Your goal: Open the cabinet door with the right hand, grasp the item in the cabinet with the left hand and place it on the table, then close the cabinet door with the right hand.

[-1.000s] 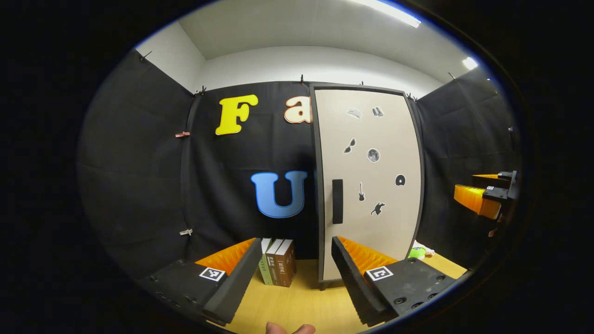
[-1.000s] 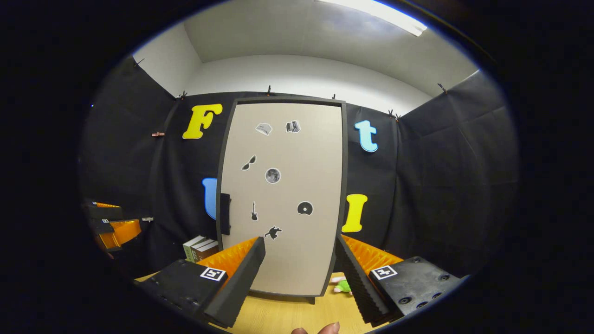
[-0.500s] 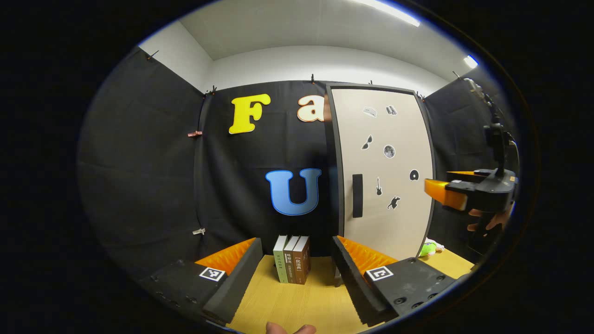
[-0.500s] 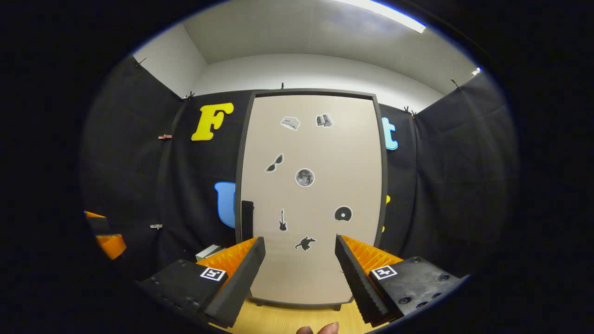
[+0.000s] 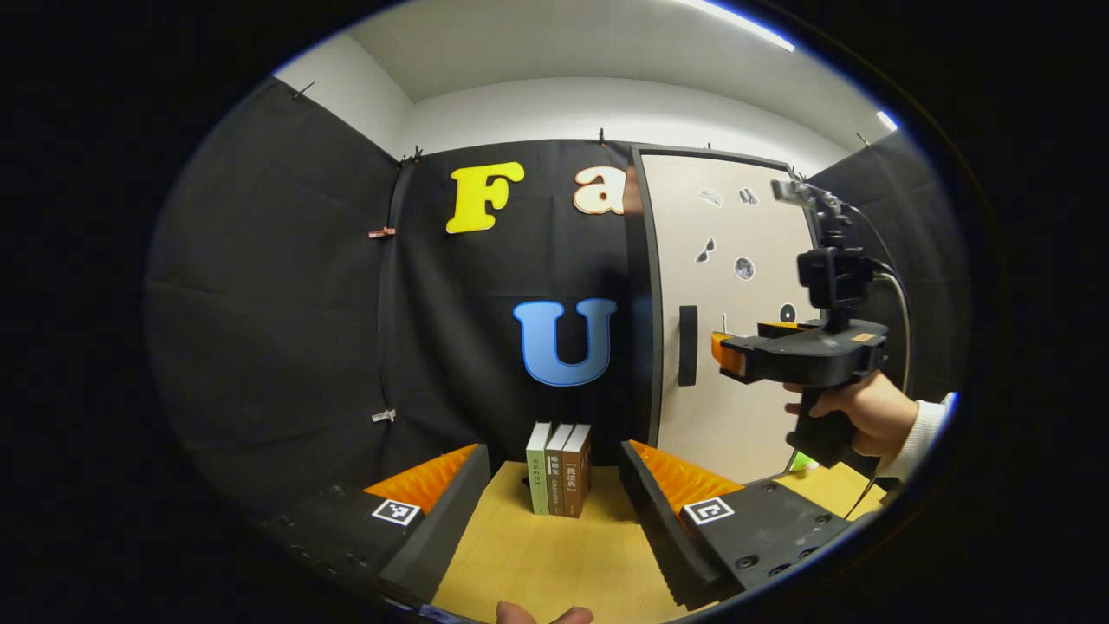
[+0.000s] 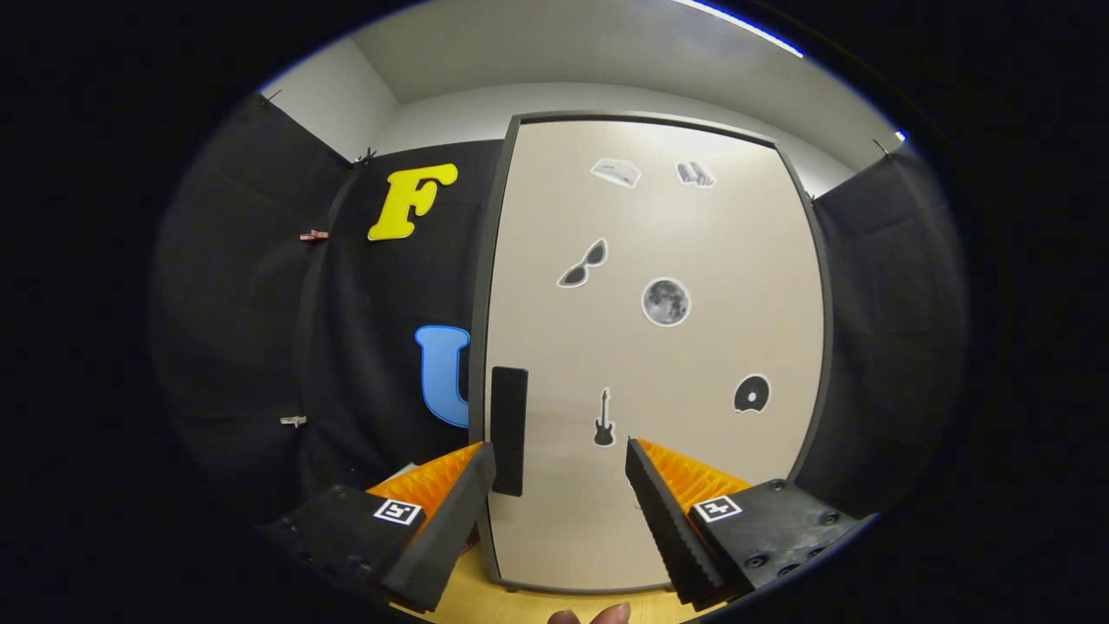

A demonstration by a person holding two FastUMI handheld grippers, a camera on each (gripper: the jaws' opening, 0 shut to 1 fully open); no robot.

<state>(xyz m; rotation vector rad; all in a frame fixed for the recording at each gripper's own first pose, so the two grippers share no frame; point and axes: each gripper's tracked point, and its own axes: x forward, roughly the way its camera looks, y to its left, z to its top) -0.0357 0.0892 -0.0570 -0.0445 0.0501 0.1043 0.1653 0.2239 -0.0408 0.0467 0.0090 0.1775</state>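
Note:
The cabinet door (image 6: 658, 347) is a beige panel in a dark frame, closed, with small stickers on it. Its dark vertical handle (image 6: 509, 431) sits at the left edge. My right gripper (image 6: 559, 485) is open, close to the door, with the handle just above its left finger. In the left gripper view the same door (image 5: 736, 347) and handle (image 5: 687, 345) stand at the right, and the right gripper (image 5: 726, 351), held by a hand (image 5: 853, 416), points at the handle. My left gripper (image 5: 554, 498) is open and empty over the wooden table (image 5: 537, 563). The cabinet's contents are hidden.
Three upright books (image 5: 560, 468) stand on the table by the black cloth wall, left of the cabinet. A green item (image 5: 801, 459) lies on the table behind the hand. A cable (image 5: 901, 286) runs from the right gripper.
The right gripper has moved forward toward the door, which now looms larger, its handle beside the left finger. The left gripper has swung left and back a little; the books now sit between its fingers.

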